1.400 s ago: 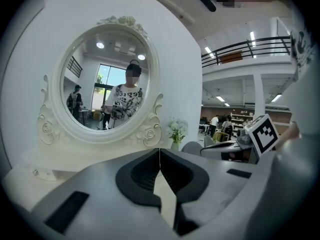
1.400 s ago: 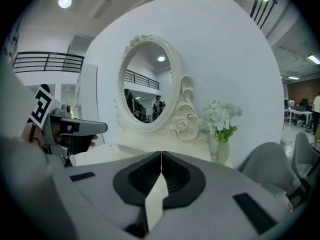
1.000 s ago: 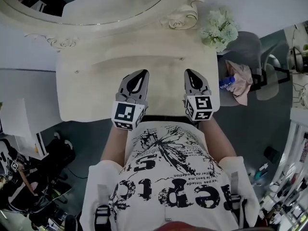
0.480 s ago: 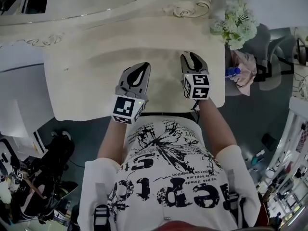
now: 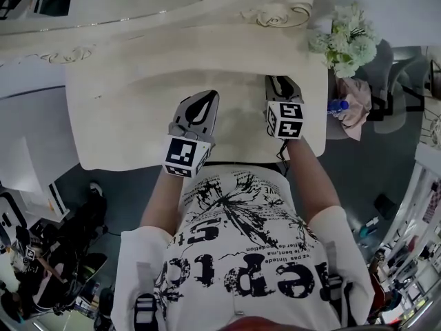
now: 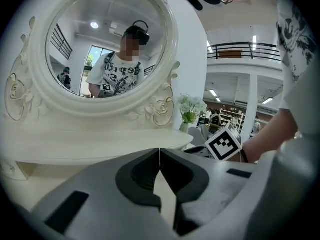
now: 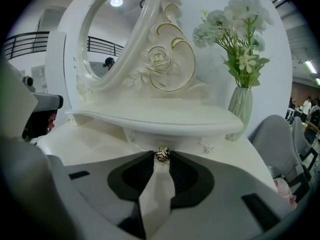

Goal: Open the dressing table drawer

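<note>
1. Right gripper (image 7: 161, 158): I read its jaws, which have just been closing, as clamped on the drawer knob (image 7: 161, 154), with one tip on each side of it.
2. The drawer (image 7: 184, 143) sits directly ahead of this gripper, under the curved shelf (image 7: 160, 118) of the dressing table (image 5: 124, 123). Its front faces the gripper and the knob projects toward the jaws. Its long axis runs crosswise to the jaw line, from left to right. The drawer is closed, so I cannot see its contents.
3. Left gripper (image 6: 159, 151): the jaws are together with nothing between them. It is over the tabletop, to the left of the right gripper and set further back from the shelf.
4. Container: a ribbed pale green vase (image 7: 241, 111) stands upright ahead and to the right of the right gripper, at the shelf's right end. It holds white flowers (image 7: 235, 26).
</note>
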### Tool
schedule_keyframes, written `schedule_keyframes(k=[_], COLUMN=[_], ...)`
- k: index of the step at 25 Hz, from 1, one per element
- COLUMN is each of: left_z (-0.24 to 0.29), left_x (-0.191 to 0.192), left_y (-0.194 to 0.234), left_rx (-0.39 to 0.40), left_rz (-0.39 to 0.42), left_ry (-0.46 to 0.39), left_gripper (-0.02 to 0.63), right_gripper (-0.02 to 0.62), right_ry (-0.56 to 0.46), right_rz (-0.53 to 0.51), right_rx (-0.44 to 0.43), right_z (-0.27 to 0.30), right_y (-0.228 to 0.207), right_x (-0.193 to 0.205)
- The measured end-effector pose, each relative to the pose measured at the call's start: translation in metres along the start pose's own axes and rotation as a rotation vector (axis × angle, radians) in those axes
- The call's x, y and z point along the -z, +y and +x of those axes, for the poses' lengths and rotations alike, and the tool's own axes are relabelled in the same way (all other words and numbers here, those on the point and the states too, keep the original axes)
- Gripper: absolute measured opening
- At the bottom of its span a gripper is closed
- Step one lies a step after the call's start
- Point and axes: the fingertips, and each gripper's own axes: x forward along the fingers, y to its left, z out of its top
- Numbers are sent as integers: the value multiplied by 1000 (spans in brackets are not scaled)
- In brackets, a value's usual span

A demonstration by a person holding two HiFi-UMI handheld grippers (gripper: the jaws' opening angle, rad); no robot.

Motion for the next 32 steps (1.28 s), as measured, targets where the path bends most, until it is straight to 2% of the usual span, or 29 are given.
schedule_keyframes(k=[10,32], left_z=[-5,-21], left_x=[9,10], left_y=[-9,-40], left_rx=[2,-14], left_rz=[23,33], left_ry=[29,28], left_gripper=[20,20], right_gripper=[106,106], right_ry=[43,81], right_rz=[2,6], right_rx=[-8,-59], right_z=[-11,-53], right_y=[3,19], right_x=[12,48])
